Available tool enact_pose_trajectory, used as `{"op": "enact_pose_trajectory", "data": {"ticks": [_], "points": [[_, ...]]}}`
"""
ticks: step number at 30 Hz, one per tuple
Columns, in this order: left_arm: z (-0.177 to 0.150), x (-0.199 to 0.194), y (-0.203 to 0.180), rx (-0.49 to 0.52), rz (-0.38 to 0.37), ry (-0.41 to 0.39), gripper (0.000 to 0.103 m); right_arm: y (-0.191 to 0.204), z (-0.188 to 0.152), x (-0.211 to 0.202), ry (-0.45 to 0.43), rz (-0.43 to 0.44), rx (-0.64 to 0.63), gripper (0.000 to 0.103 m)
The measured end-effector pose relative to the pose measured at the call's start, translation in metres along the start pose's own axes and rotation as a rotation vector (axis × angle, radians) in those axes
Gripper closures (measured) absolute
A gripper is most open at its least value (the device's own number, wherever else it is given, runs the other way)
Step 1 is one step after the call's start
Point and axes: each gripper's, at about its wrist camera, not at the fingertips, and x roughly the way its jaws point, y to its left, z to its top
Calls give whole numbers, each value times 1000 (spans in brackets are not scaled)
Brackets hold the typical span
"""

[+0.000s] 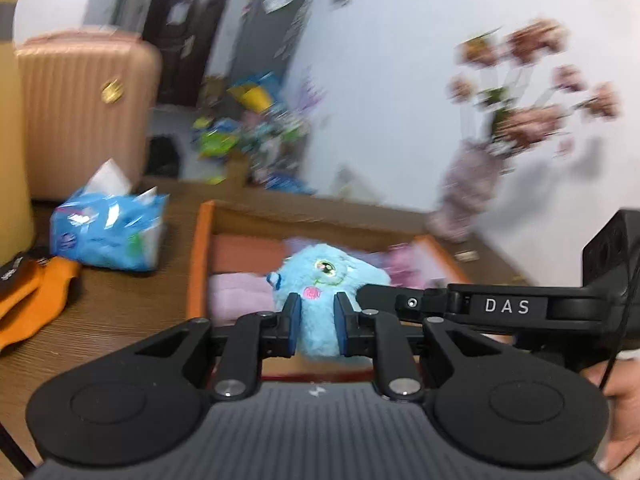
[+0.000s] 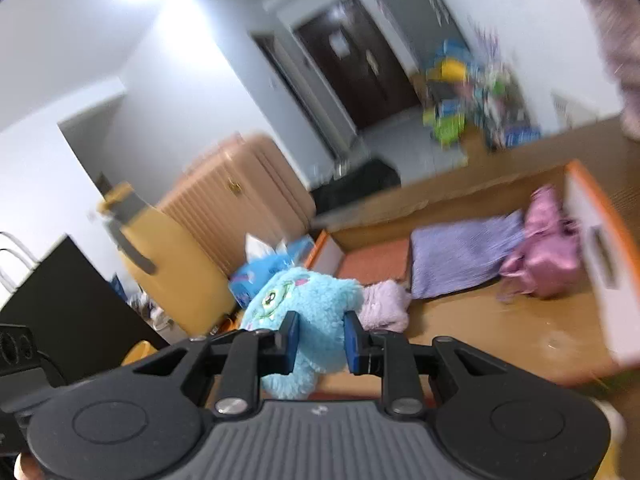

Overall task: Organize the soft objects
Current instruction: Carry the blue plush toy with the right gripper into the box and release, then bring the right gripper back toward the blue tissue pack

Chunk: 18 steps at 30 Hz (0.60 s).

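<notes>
A fluffy light-blue plush toy point(image 1: 320, 304) with green eyes hangs over an orange-rimmed cardboard box point(image 1: 200, 248). My left gripper point(image 1: 317, 320) is shut on its lower body, blue pads pressing the fur. My right gripper point(image 2: 322, 338) is shut on the same plush toy point(image 2: 316, 312) from the other side; its black body crosses the left wrist view at the right. Inside the box point(image 2: 600, 216) lie a purple folded cloth point(image 2: 464, 256), a pink satin bag point(image 2: 548, 256), a pale pink fluffy towel point(image 2: 384, 308) and a salmon cloth point(image 2: 376, 260).
A blue tissue pack point(image 1: 108, 228) and an orange cloth point(image 1: 36, 296) lie on the wooden table left of the box. A pink suitcase point(image 1: 84, 108) and a yellow container point(image 2: 176, 264) stand behind. A vase of pink flowers point(image 1: 516, 120) stands at the right.
</notes>
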Motion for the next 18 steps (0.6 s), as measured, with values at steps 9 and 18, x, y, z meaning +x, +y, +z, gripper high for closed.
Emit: {"op": "enact_pose_trajectory", "data": {"ticks": [9, 18], "points": [[-28, 35, 13, 147, 172, 31, 85, -2, -15, 78, 190, -132, -76, 87], [-12, -31, -4, 191, 204, -88, 65, 0, -2, -16, 46, -210, -146, 67]]}}
